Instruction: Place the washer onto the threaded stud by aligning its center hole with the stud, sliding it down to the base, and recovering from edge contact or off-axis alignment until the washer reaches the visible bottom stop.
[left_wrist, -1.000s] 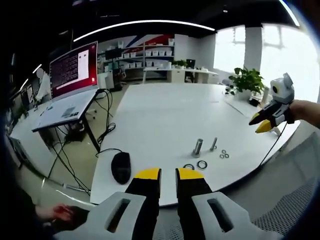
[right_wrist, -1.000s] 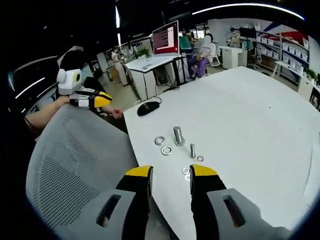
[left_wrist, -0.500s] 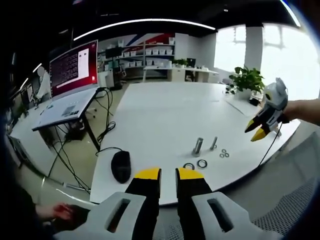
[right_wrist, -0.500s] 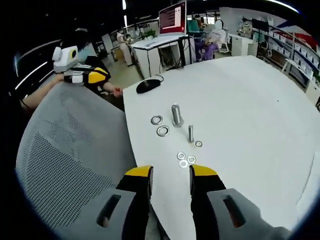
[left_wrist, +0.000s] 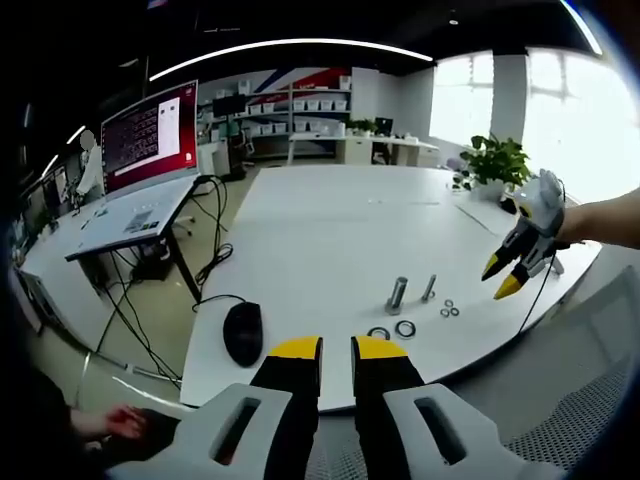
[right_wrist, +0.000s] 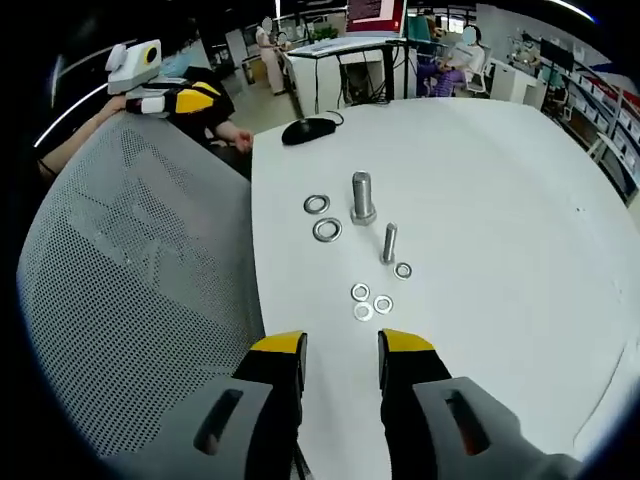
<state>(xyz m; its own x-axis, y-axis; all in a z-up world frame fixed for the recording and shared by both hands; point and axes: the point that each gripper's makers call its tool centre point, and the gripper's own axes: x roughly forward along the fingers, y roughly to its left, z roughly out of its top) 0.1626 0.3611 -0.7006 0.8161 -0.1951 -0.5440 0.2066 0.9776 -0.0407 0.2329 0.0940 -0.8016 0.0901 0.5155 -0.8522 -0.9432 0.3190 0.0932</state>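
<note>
Two studs are standing mid-frame on the white worktop (right_wrist: 500, 180) in the right gripper view: a thick stud (right_wrist: 362, 196) and a thin stud (right_wrist: 389, 243), washers (right_wrist: 326, 230) lying beside them. Right tool (right_wrist: 340, 345) is hovering empty, jaws apart; left tool (left_wrist: 335, 347) nearly together, gripping nothing.

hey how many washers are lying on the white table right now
6. Two large washers, one and another, lie left of the big stud. One small washer lies beside the thin stud. Three small ones cluster nearer the camera.

Six washers (right_wrist: 326, 230), two studs (right_wrist: 362, 197)
</note>
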